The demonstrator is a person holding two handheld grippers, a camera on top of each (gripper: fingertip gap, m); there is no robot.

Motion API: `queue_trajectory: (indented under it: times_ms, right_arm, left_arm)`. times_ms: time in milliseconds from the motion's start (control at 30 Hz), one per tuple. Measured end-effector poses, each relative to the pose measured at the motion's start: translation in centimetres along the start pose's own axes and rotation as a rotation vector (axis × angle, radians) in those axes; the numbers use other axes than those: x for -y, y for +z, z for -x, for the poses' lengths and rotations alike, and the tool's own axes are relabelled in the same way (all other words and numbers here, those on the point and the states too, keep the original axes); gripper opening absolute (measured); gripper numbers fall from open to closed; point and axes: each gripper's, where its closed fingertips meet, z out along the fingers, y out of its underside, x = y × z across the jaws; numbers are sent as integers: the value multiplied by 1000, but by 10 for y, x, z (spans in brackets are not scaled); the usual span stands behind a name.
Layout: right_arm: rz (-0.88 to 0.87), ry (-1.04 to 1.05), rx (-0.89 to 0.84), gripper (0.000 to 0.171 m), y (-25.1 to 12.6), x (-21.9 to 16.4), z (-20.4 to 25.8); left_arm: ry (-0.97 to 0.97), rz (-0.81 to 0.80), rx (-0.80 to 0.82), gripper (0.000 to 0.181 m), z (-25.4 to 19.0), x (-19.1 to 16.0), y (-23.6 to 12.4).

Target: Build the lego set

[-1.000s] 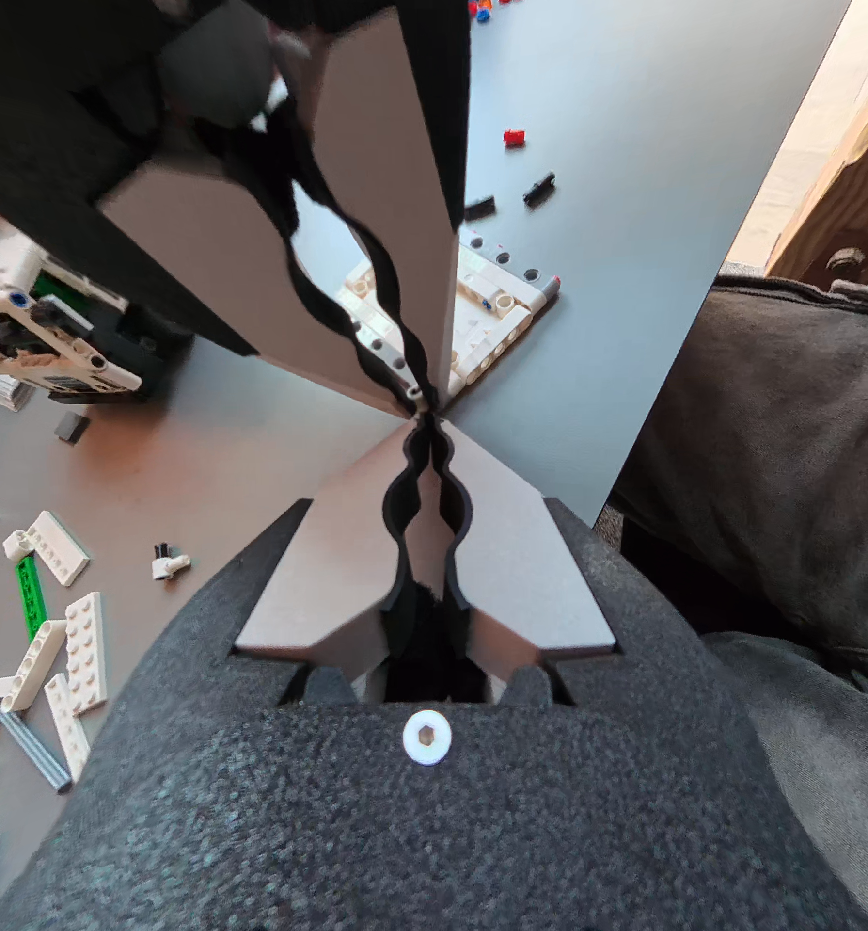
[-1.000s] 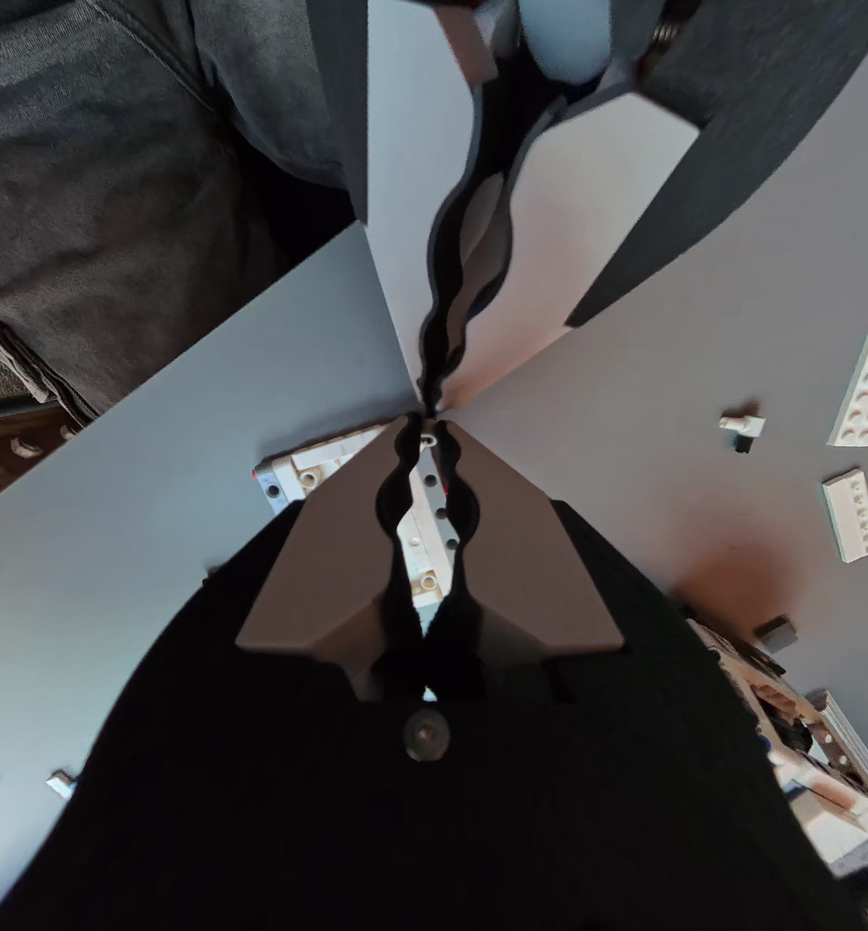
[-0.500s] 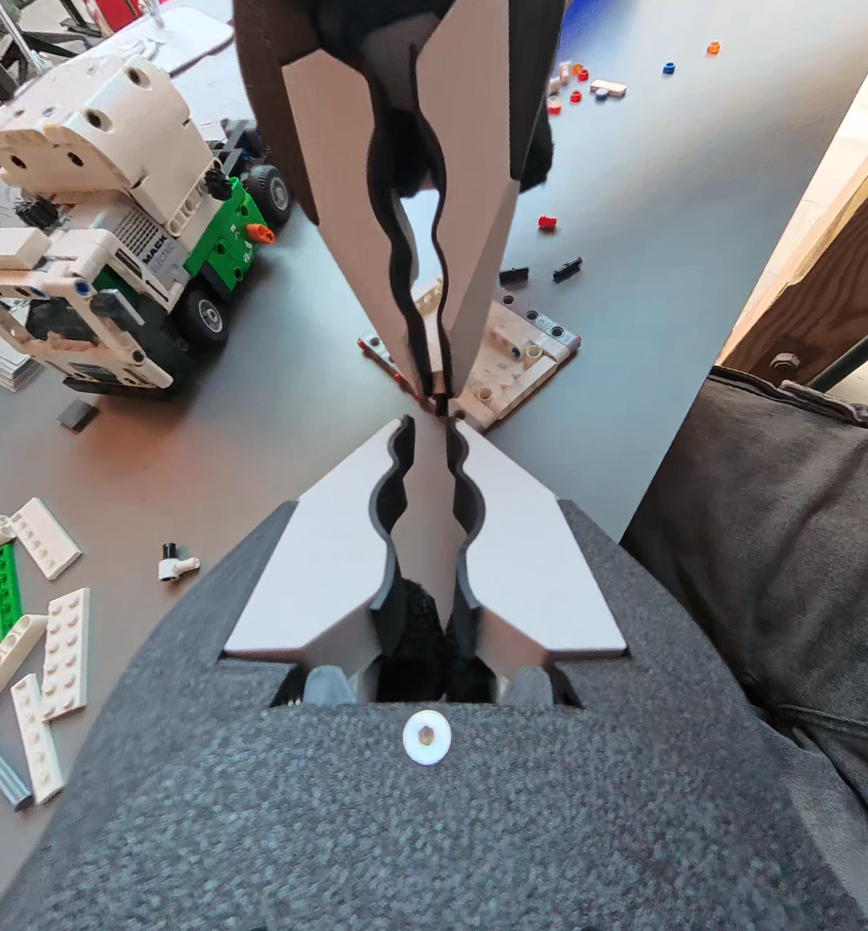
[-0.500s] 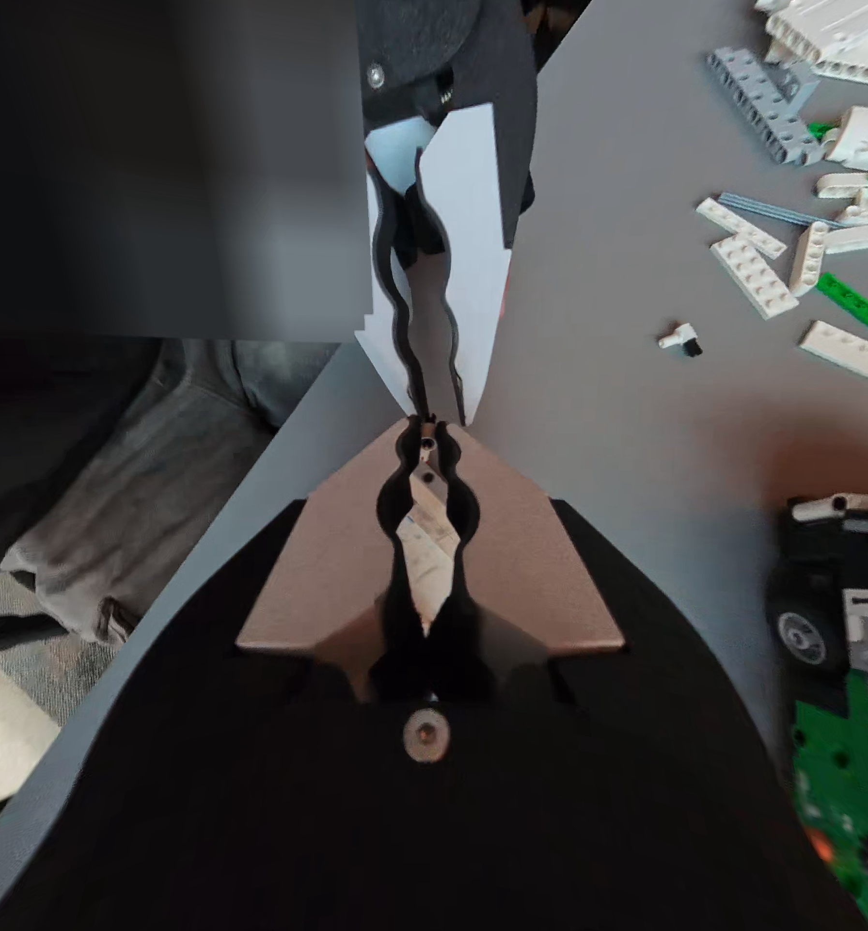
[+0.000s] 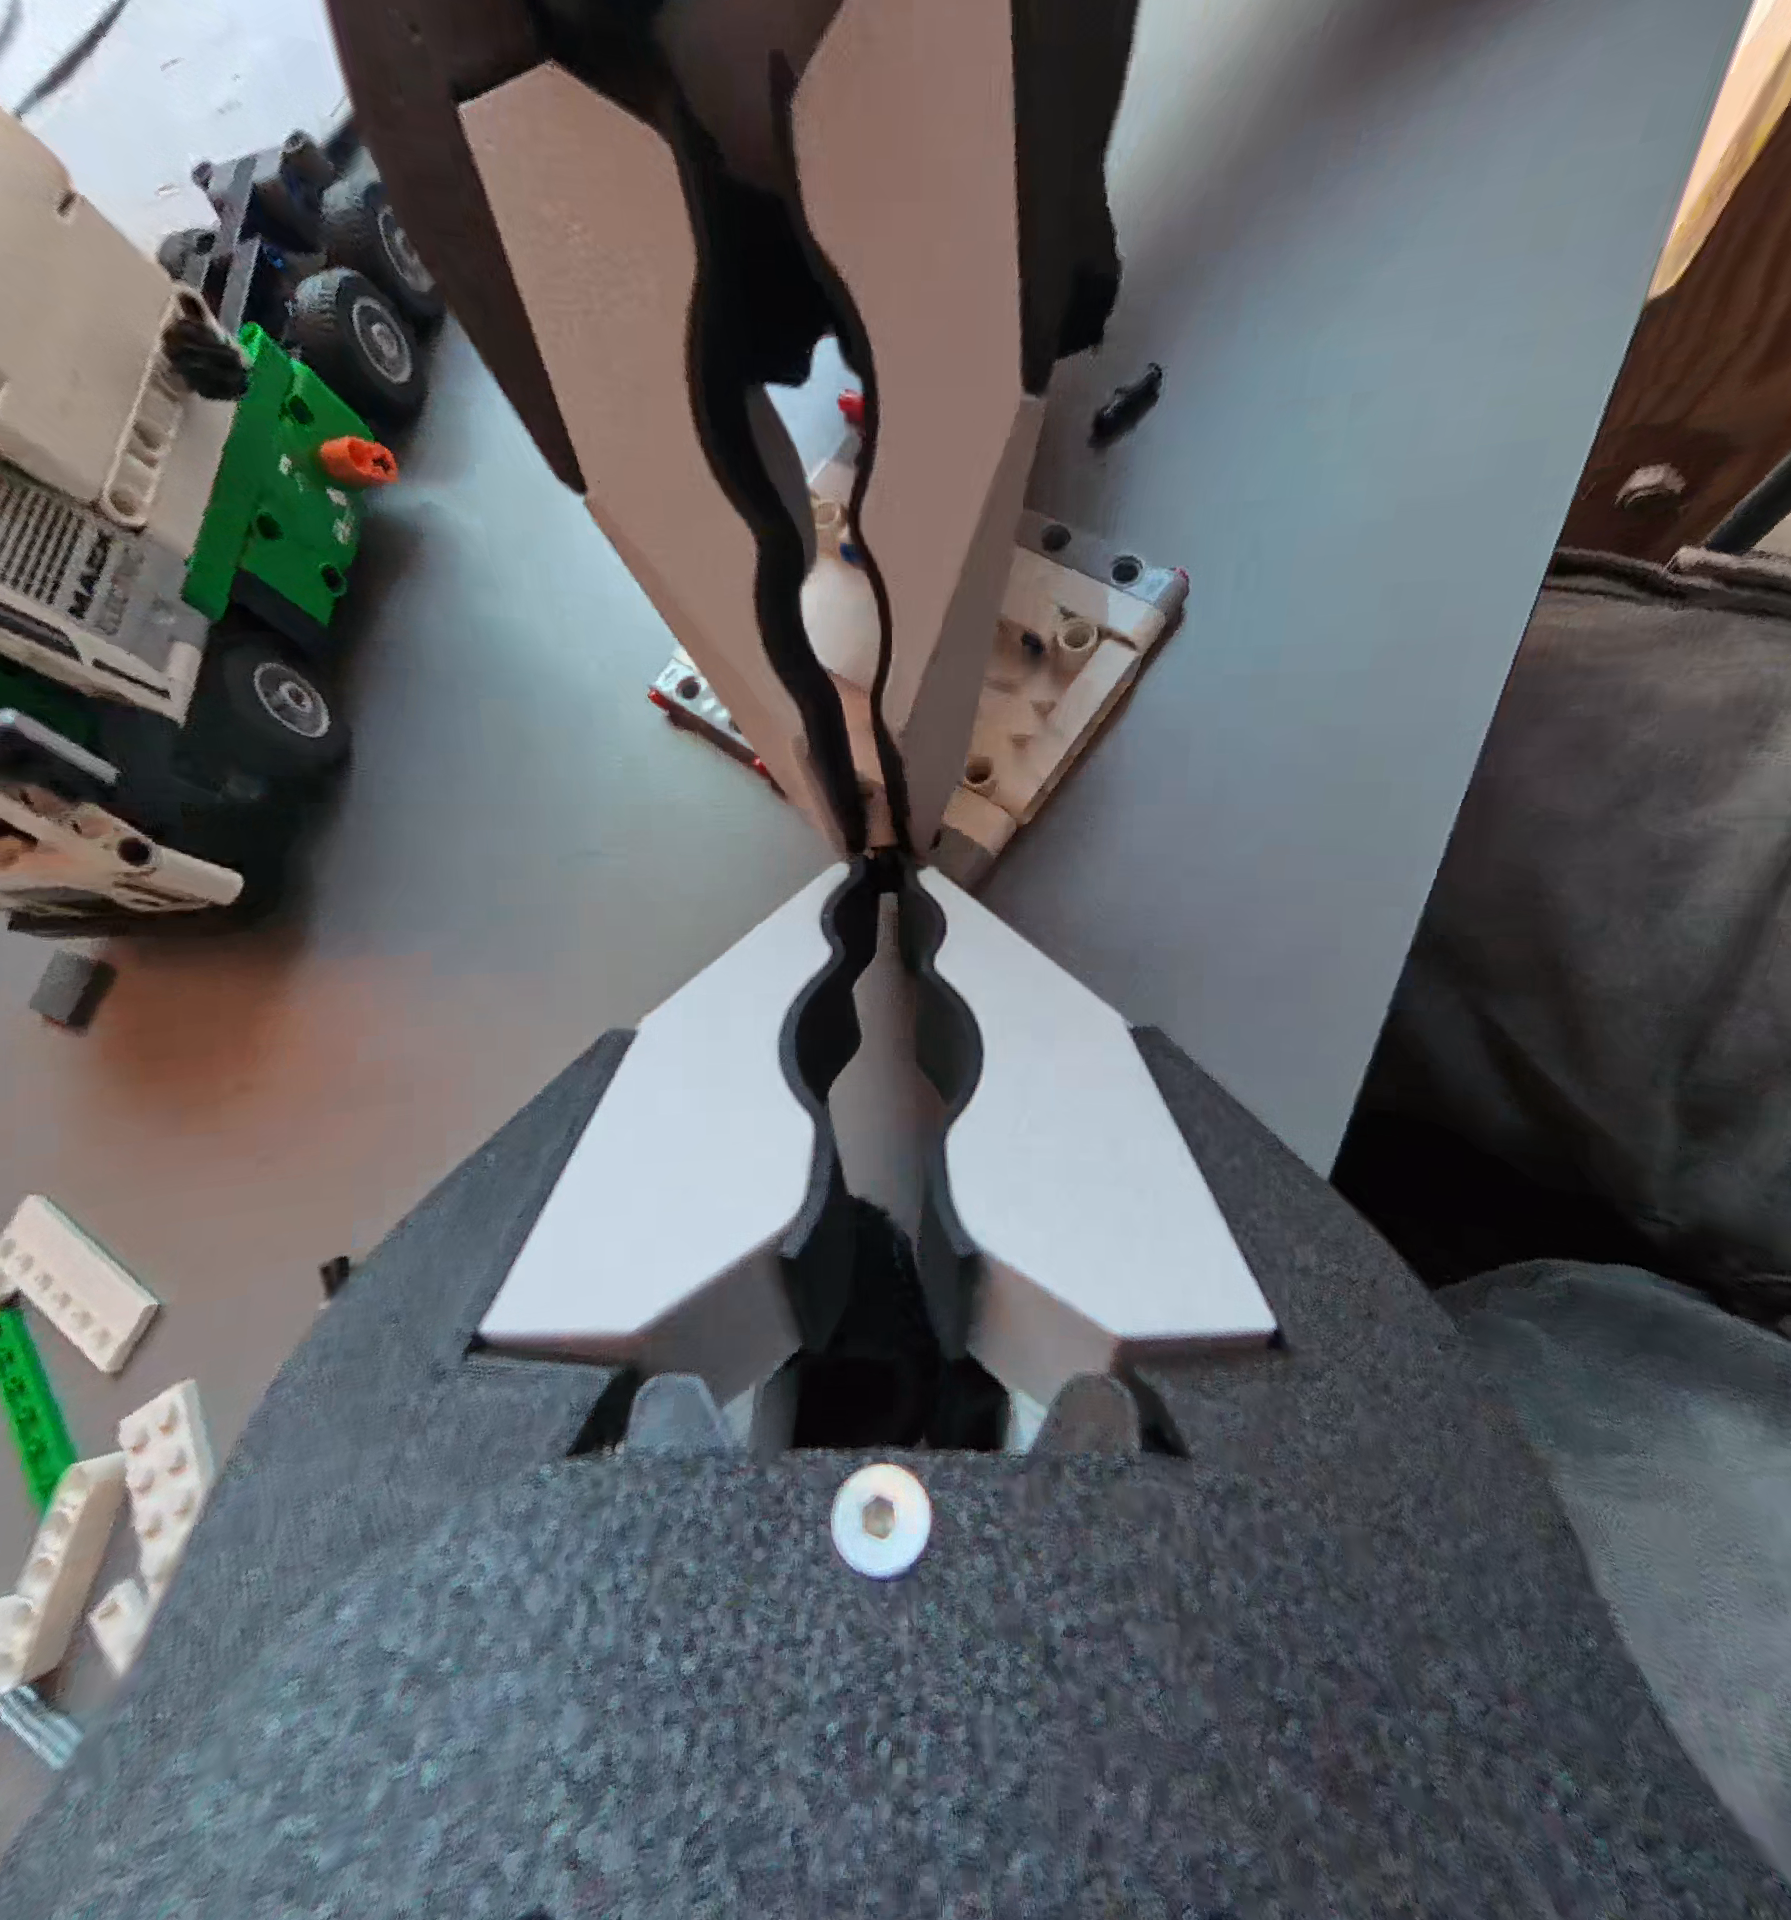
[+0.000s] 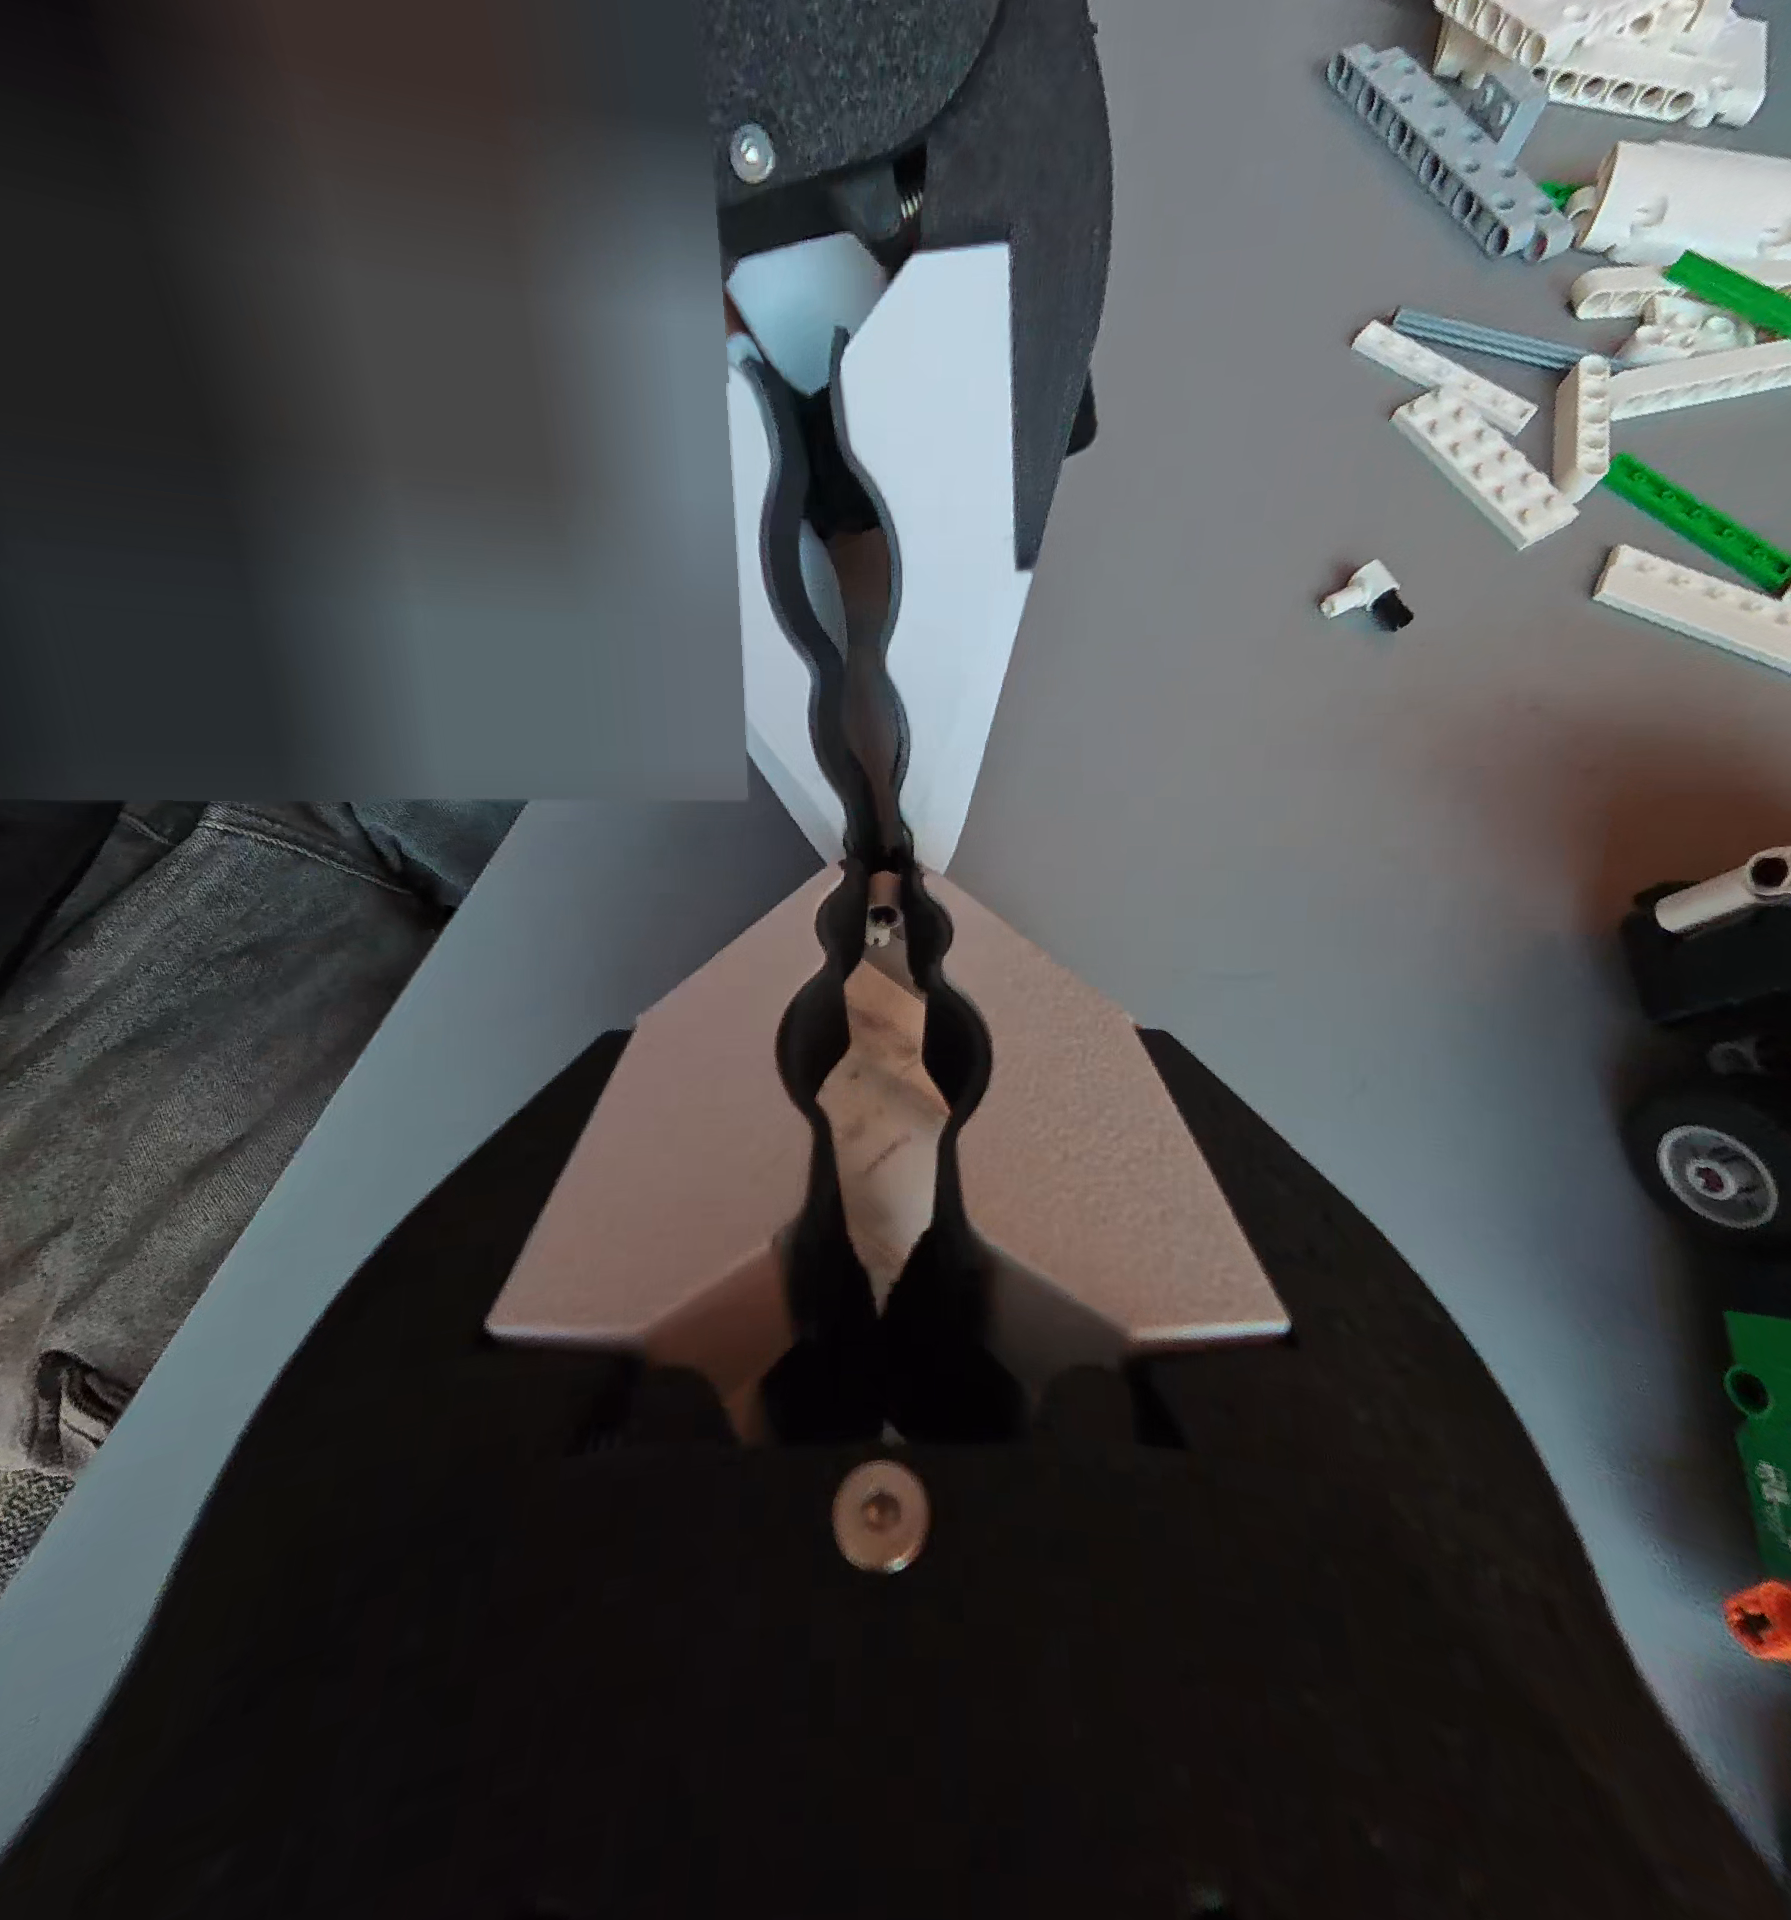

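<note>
A flat white panel of joined Lego beams sits near the table's front edge. My right gripper is shut on its near corner; a pale stud with a hole shows between its fingertips. In the left wrist view the right gripper comes down from above. My left gripper is shut, tip to tip with the right one at that corner; it also shows in the right wrist view. Whether anything sits between its tips is too small to tell. I cannot tell whether the panel rests on the table.
A part-built white and green truck stands to the left, also in the right wrist view. Loose white plates, green beams and a small white connector lie scattered. A person's grey trousers lie past the table edge. My left and right fingertips are right by each other. The small white connector is about equally far from each gripper, around 12 cm.
Both grippers have stayed tip to tip at the panel's corner while the views swung round. The truck has come into both views. The left gripper's view is closer to the panel.
</note>
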Motion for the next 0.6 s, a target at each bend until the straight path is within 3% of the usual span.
queue_trajectory:
  times_ms: [33, 600]
  right_arm:
    - [5, -5, -6, 5, 0, 0, 0]
    - [95, 5, -174, 5, -9, -9, -11]
  left_arm:
    - [43, -10, 5, 2, 0, 0, 0]
    - [226, -96, -147, 2, 11, 8, 7]
